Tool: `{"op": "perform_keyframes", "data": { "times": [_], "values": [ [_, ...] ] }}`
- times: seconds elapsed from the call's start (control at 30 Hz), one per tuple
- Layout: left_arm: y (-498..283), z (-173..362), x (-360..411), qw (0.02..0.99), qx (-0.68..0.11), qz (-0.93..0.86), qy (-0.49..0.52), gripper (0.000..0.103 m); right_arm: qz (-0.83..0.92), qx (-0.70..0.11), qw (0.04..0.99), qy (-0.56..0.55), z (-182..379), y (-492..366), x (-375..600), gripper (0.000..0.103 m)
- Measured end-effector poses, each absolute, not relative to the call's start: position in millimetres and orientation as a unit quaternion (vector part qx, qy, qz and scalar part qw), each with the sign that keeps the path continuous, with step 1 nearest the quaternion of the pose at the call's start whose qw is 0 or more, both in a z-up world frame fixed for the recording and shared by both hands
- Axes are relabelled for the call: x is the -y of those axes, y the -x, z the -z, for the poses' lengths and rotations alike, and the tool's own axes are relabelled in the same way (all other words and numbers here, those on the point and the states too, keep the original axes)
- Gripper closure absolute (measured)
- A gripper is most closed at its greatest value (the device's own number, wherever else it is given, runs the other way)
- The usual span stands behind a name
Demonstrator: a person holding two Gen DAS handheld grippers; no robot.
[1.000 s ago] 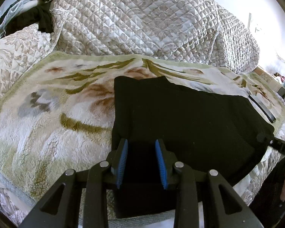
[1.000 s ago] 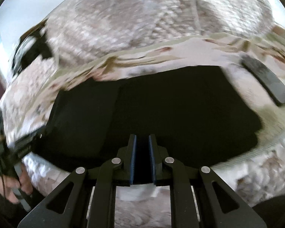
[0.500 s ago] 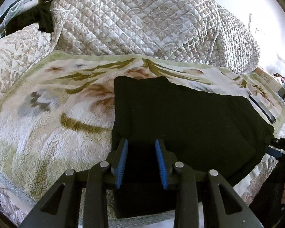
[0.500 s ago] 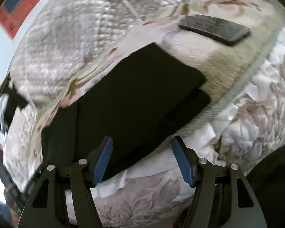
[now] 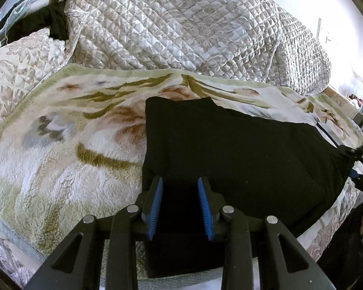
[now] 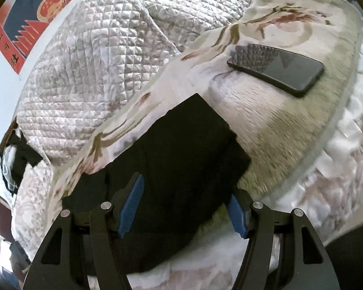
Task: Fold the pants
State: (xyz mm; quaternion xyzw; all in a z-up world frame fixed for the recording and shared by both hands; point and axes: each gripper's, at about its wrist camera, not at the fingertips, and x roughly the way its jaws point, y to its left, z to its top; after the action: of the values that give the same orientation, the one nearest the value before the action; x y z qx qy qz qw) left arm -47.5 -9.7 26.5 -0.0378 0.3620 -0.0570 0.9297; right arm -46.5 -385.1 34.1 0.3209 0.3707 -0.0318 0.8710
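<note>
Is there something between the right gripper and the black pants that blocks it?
Nothing visible does. The right gripper is open, its fingers directly over the black pants. The phone lies apart on the blanket.

Bright daylight; wall [image 5: 346, 55] at 2 o'clock blown out. My right view smears toward 4 o'clock. Fisheye bends edges; corners black.

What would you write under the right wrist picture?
Open right gripper over folded black pants, phone on the blanket.
</note>
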Motion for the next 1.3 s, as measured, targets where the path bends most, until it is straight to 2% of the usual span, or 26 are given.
{"op": "perform_keyframes", "data": {
  "times": [0.07,0.1,0.2,0.43,0.57,0.7,0.83,0.9,1.1,1.23,1.3],
  "values": [
    [48,-27,9,0.930,-0.362,0.058,0.035,0.070,0.042,-0.390,0.866,-0.311,-28,32,387,0.062],
    [48,-27,9,0.930,-0.362,0.059,0.033,0.070,0.044,-0.393,0.866,-0.306,-27,28,389,0.077],
    [50,-33,6,0.930,-0.361,0.062,0.042,0.070,0.037,-0.381,0.877,-0.291,-43,26,384,0.082],
    [47,-48,-30,0.933,-0.350,0.018,0.079,0.070,-0.084,-0.327,0.913,-0.231,-113,20,319,0.082],
    [51,-52,-60,0.931,-0.348,-0.016,0.112,0.070,-0.180,-0.324,0.910,-0.187,-132,9,253,0.082],
    [59,-54,-85,0.930,-0.339,-0.042,0.139,0.070,-0.269,-0.357,0.885,-0.131,-111,2,179,0.082],
    [62,-49,-99,0.926,-0.341,-0.055,0.153,0.070,-0.305,-0.422,0.851,-0.069,-54,1,124,0.082],
    [61,-46,-102,0.924,-0.344,-0.054,0.157,0.070,-0.300,-0.415,0.856,-0.063,-49,5,121,0.082],
    [59,-44,-102,0.923,-0.345,-0.045,0.165,0.070,-0.299,-0.385,0.872,-0.055,-78,18,119,0.082],
    [60,-44,-102,0.923,-0.345,-0.043,0.165,0.070,-0.308,-0.409,0.859,-0.024,-47,21,98,0.082],
    [60,-43,-103,0.923,-0.345,-0.047,0.165,0.070,-0.310,-0.393,0.866,-0.024,-48,24,100,0.078]
  ]
}}
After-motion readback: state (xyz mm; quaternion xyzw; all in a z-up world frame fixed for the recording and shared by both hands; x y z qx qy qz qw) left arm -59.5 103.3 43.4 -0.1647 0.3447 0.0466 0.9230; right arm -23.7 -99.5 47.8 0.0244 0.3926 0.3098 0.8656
